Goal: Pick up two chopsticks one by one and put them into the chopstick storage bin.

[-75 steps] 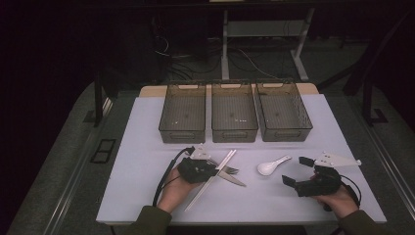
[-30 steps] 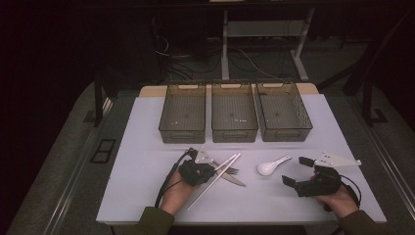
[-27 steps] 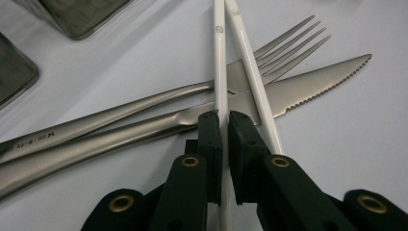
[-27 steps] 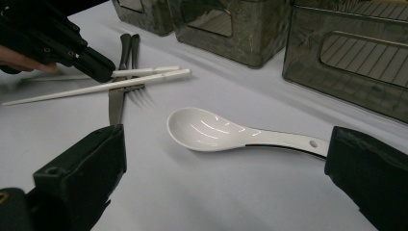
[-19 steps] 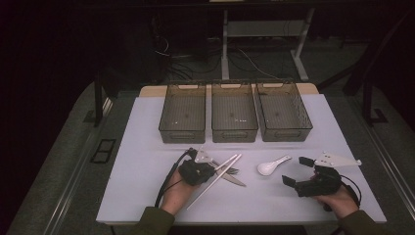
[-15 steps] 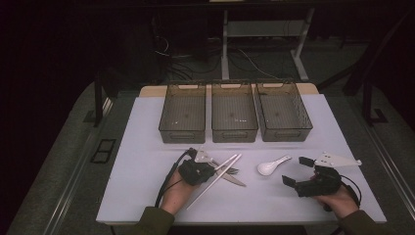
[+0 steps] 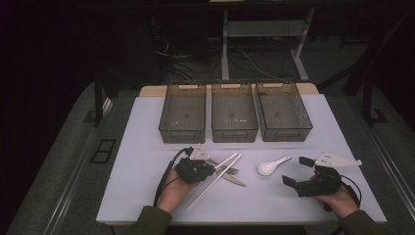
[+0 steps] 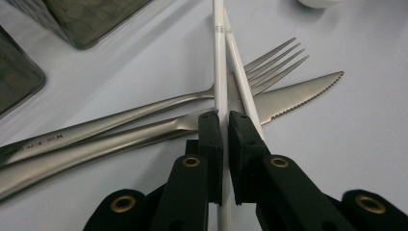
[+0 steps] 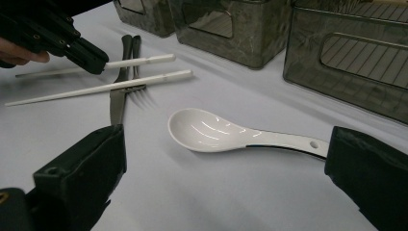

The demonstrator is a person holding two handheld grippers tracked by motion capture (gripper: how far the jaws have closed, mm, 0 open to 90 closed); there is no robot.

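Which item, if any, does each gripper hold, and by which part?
Left gripper: one white chopstick, gripped partway along its shaft. Right gripper: nothing, fingers apart.

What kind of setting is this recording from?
Probably a lab data-collection bench, not a kitchen: a white table with three empty bins, laid-out cutlery, floor cables and desk legs behind.

Fork (image 8: pixel 144 113) and knife (image 8: pixel 288 98): shiny grey metal, smooth; knife edge has tiny teeth. Chopsticks (image 8: pixel 222 57): white, smooth, look like plastic. Spoon (image 9: pixel 216 131): white, very glossy. Three bins (image 7: pixel 234 111): see-through smoky plastic. Table (image 7: pixel 142 147): pale, matt. Left gripper (image 8: pixel 224 139): black matt plastic, brass-coloured rings.
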